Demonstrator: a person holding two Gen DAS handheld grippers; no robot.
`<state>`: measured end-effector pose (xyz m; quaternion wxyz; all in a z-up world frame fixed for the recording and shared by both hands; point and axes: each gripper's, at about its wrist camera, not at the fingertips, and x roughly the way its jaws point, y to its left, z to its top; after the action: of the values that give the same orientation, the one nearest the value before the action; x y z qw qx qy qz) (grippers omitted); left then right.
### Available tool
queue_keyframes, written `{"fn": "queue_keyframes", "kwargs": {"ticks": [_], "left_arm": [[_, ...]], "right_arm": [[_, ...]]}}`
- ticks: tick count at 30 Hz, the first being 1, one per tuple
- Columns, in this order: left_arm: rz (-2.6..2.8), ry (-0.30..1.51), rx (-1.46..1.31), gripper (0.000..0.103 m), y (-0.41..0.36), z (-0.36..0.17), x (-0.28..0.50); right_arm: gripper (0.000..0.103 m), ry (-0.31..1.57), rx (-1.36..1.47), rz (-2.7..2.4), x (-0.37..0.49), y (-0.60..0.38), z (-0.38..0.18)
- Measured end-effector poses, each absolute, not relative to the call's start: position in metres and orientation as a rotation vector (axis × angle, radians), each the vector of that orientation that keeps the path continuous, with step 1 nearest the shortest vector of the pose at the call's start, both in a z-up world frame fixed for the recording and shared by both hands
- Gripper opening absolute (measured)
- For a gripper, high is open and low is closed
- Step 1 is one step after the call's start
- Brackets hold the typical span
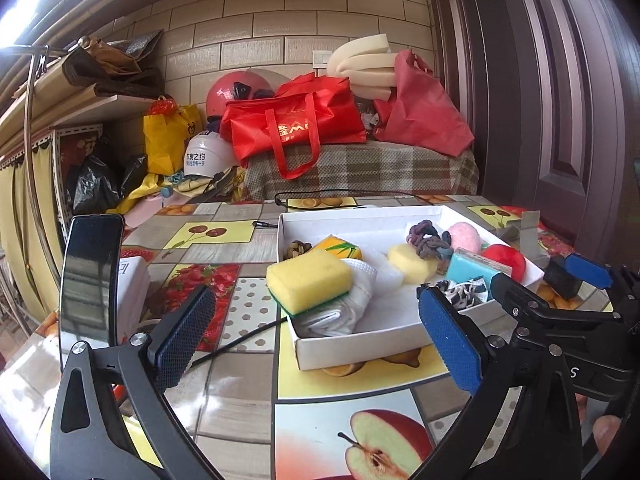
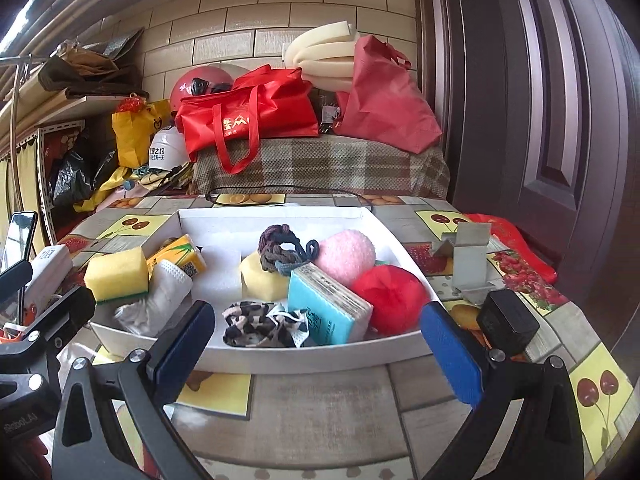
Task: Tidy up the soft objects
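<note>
Left wrist view shows the left gripper [image 1: 316, 336] with its jaws spread wide and nothing between them, hovering over the fruit-patterned tablecloth [image 1: 236, 404] just short of the white box [image 1: 360, 344]. The box is the landmark for everything else. At its near-left corner a yellow sponge [image 1: 308, 280] with a green underside rests on a white mesh cloth [image 1: 340, 304]. Behind the sponge, still inside the box, lies a yellow tissue pack [image 1: 340, 246]. Toward the middle of the box sits a pale yellow sponge [image 1: 412, 264] with a braided dark rope [image 1: 428, 242] lying across it, and behind that a pink puff [image 1: 466, 236]. A blue notebook [image 1: 472, 268] and a red puff [image 1: 506, 260] lie along the right side of the box. A black-and-white scrunchie [image 1: 464, 294] rests by the near wall of the box. Left of the box, a black phone [image 1: 92, 276] stands upright and a black cable [image 1: 240, 340] runs across the cloth.

Right wrist view shows the right gripper [image 2: 318, 340], its jaws likewise spread apart and holding nothing, poised just outside the near wall of the box, in line with the scrunchie. Right of the box stand a metal bracket [image 2: 468, 256] and a black charger [image 2: 506, 320]. Beyond the far side of the box, a red tote bag [image 2: 248, 120] rests on a plaid-covered bench [image 2: 320, 164].
</note>
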<state>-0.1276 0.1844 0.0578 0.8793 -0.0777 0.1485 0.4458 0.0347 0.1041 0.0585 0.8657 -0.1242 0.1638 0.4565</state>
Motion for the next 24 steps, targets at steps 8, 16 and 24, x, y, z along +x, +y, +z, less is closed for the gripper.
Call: {"fn": "queue_keyframes", "kwargs": {"ticks": [8, 16, 24], "left_arm": [[0.871, 0.330, -0.170, 0.103, 0.145, 0.056, -0.134], [0.928, 0.397, -0.113, 0.103, 0.107, 0.055, -0.126], [0.900, 0.472, -0.190, 0.103, 0.101, 0.056, -0.130]], "right_arm": [[0.103, 0.387, -0.266, 0.940, 0.032, 0.071, 0.055], [0.103, 0.439, -0.281, 0.931, 0.029, 0.025, 0.050], [0.103, 0.193, -0.065, 0.674, 0.005, -0.099, 0.078]]}}
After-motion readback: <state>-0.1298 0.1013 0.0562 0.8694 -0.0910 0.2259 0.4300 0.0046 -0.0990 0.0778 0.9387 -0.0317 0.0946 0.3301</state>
